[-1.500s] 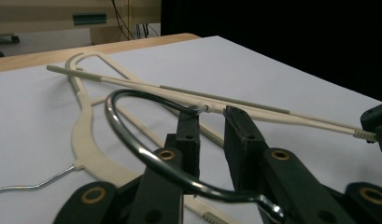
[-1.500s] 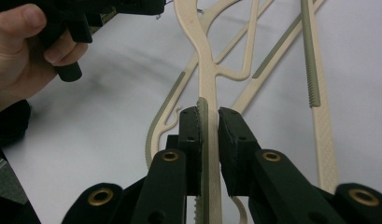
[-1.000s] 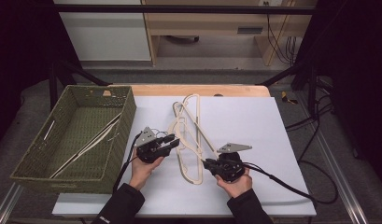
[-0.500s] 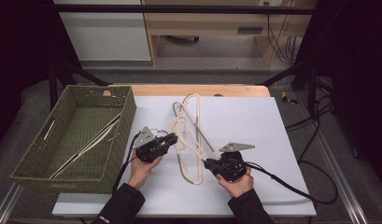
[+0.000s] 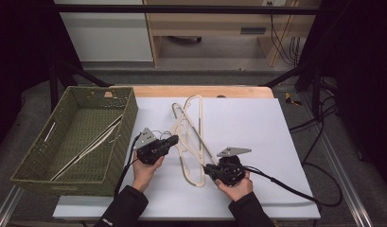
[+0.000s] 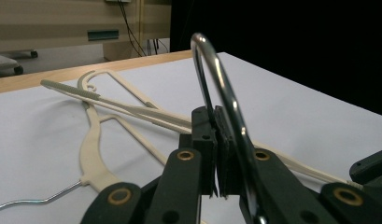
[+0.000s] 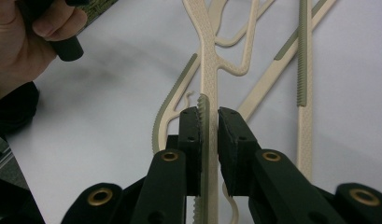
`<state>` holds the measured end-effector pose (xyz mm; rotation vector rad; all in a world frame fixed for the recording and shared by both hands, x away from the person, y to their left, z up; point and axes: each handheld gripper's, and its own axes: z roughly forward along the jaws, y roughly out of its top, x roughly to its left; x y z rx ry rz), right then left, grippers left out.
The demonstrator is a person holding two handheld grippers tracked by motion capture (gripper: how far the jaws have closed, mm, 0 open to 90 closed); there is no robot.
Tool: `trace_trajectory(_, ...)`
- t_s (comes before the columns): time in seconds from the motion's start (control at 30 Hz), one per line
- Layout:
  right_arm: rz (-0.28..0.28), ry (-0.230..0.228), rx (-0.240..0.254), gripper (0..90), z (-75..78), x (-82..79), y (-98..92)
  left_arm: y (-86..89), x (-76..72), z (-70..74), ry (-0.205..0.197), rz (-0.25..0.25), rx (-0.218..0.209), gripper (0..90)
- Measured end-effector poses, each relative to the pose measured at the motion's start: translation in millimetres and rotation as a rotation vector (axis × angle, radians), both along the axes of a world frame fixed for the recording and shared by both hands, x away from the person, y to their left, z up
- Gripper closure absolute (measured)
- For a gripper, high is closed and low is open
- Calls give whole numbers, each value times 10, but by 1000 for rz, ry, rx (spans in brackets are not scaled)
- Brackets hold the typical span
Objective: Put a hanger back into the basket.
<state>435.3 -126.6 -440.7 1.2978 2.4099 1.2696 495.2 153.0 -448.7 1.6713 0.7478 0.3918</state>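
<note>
— What had the left gripper (image 5: 173, 140) got?
— Its jaws were pinched tight on the chrome wire hook (image 6: 220, 88) of a cream plastic hanger (image 5: 191, 124), mid-table on the white tabletop (image 5: 257, 127).
— The right gripper (image 5: 208, 169)?
— Near the front edge, narrowly parted around a hanger's ribbed arm (image 7: 205, 116), one pad touching. A green wicker basket (image 5: 25, 168) sat at the left edge.

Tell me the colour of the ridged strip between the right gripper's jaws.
Olive green, on a cream hanger; the ridged strip shows best in the right gripper view.
</note>
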Motion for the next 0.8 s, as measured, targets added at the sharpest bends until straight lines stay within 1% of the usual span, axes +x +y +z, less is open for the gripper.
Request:
trace_trajectory(0.03, 0, 0, 0, 799, 0, 0, 0, 1, -5, 6, 1, 2, 1, 873)
trace_trajectory(0.07, 6, -9, -3, 771, -4, 6, 5, -3, -11, 13, 2, 5, 4, 873)
trace_trajectory(0.1, 12, -14, -4, 717, -8, 11, 9, -5, -16, 20, 0, 7, 9, 873)
trace_trajectory(0.13, 12, -14, -4, 717, -8, 11, 9, -10, -21, 28, 1, 9, 11, 873)
trace_trajectory(0.17, 16, -26, -11, 690, -9, 20, 9, -13, -24, 37, 4, 12, 18, 873)
trace_trajectory(0.2, 12, -51, -10, 659, -1, 25, 13, -14, -28, 46, 4, 12, 22, 873)
trace_trajectory(0.27, 10, -111, -16, 539, 42, 47, 16, -14, -36, 61, 9, 14, 27, 874)
trace_trajectory(0.3, 24, -210, -41, 474, 100, 79, 35, -17, -46, 72, 14, 19, 36, 873)
trace_trajectory(0.33, 24, -210, -41, 474, 100, 79, 35, -17, -46, 72, 14, 19, 36, 873)
trace_trajectory(0.37, 27, -243, -54, 433, 128, 103, 59, -19, -50, 77, 17, 22, 39, 873)
trace_trajectory(0.47, 21, -274, -84, 383, 190, 191, 196, -23, -63, 89, 24, 28, 40, 873)
trace_trajectory(0.5, 24, -281, -93, 389, 203, 227, 251, -24, -67, 94, 27, 31, 40, 873)
trace_trajectory(0.53, 30, -277, -111, 385, 211, 299, 362, -24, -71, 99, 28, 32, 43, 873)
trace_trajectory(0.57, 30, -277, -111, 385, 211, 299, 362, -25, -75, 102, 29, 33, 46, 873)
trace_trajectory(0.6, 33, -274, -120, 391, 204, 333, 415, -24, -77, 105, 29, 33, 47, 873)
trace_trajectory(0.67, 44, -270, -149, 415, 177, 389, 510, -23, -79, 106, 30, 33, 51, 873)
trace_trajectory(0.7, 49, -263, -158, 448, 161, 409, 553, -22, -79, 107, 32, 33, 50, 872)
trace_trajectory(0.73, 64, -255, -171, 521, 126, 441, 615, -21, -79, 107, 33, 33, 51, 871)
trace_trajectory(0.77, 64, -255, -171, 521, 126, 441, 615, -21, -80, 107, 33, 34, 52, 871)
trace_trajectory(0.8, 82, -251, -185, 612, 89, 461, 656, -23, -82, 108, 34, 34, 53, 870)
